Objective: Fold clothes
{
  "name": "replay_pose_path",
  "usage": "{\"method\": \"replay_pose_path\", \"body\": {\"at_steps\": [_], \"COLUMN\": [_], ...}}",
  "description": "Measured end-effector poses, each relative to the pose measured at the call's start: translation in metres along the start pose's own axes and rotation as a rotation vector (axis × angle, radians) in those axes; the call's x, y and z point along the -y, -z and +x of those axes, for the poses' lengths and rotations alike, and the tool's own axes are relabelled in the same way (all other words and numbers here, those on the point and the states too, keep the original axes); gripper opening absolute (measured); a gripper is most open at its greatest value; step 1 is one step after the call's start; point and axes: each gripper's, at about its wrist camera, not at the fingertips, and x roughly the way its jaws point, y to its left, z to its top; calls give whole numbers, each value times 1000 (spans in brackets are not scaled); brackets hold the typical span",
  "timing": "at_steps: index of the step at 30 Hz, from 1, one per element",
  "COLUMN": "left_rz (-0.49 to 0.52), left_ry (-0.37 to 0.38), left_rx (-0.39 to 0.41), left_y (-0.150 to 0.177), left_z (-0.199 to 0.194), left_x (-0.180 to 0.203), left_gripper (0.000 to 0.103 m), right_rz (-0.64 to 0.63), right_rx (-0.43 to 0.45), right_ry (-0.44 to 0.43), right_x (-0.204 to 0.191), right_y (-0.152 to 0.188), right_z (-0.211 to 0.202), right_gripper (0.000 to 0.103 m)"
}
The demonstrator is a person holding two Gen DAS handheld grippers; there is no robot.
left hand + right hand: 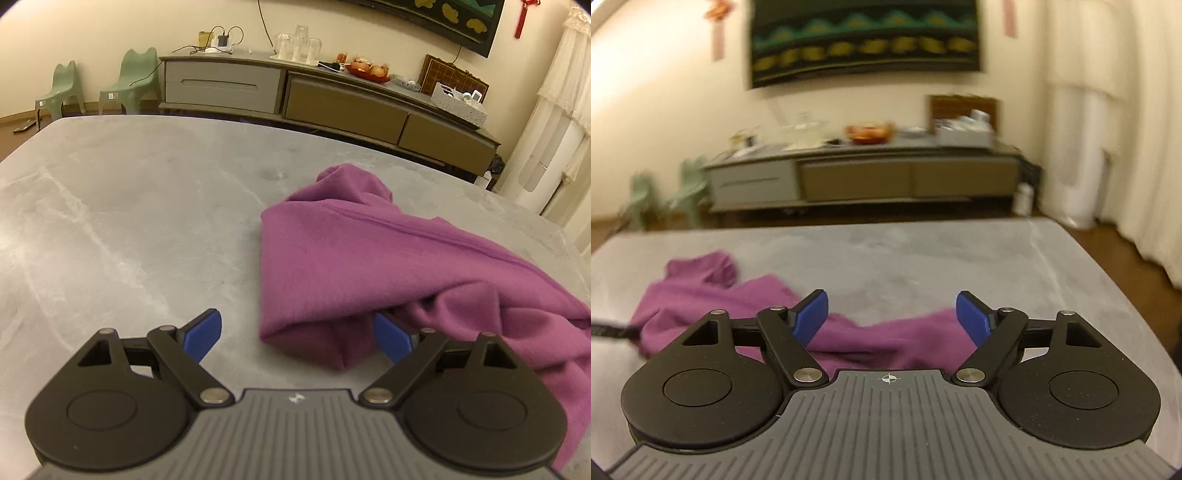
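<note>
Nearest the left wrist camera, the left gripper [297, 338] hangs low over the grey tabletop [122, 229] with its blue fingers [202, 334] spread wide. A folded corner of the purple garment [354, 258] lies between them, and the right finger is partly hidden under the cloth. This garment sprawls from that near corner to the far right, a bunched end reaching toward the far edge. From the right wrist view, the right gripper [892, 317] is likewise spread apart above the purple garment [701, 291], gripping nothing. Beyond the tabletop stand a long low sideboard [332, 99] carrying glasses [297, 42] and a red fruit bowl [371, 70], two green chairs [129, 81] at far left, and white curtains [557, 110] at right.
</note>
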Motion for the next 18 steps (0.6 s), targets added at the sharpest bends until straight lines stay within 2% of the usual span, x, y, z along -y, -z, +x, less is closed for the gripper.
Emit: {"method": "replay_pose_path", "body": {"at_steps": [2, 4, 5, 8, 11, 12, 14, 15, 16, 17, 18], "left_rz": [-37, -96, -127, -201, -270, -287, -318, -338, -357, -373, -370], "left_ry": [11, 37, 51, 72, 81, 82, 84, 87, 98, 113, 129], "left_rx": [-1, 3, 5, 44, 82, 87, 93, 94, 97, 103, 104], "left_y": [-4, -8, -10, -20, -27, -30, -34, -35, -36, -37, -37], "left_z": [1, -5, -9, -24, -36, -37, -40, -42, -44, -47, -49], "left_x": [-5, -13, -17, -31, -48, -53, -62, -67, -71, -74, -73], "left_gripper": [92, 92, 91, 91, 91, 91, 91, 90, 90, 90, 90], "right_rz": [-102, -229, -297, -490, -701, -748, -813, -766, -704, -641, -560], "right_rx": [85, 146, 163, 89, -41, -97, -228, -263, -287, -310, -261], "right_ry": [-40, -119, -156, -277, -382, -410, -463, -467, -464, -462, -458], "right_x": [-21, -52, -69, -133, -197, -215, -243, -243, -241, -238, -226], "right_y": [-1, -9, -14, -25, -24, -23, -18, -26, -38, -50, -69], "right_z": [-8, -4, 0, 38, 89, 106, 134, 136, 137, 137, 125], "right_gripper": [84, 100, 100, 100, 100, 95, 60, 12, 1, 0, 0]}}
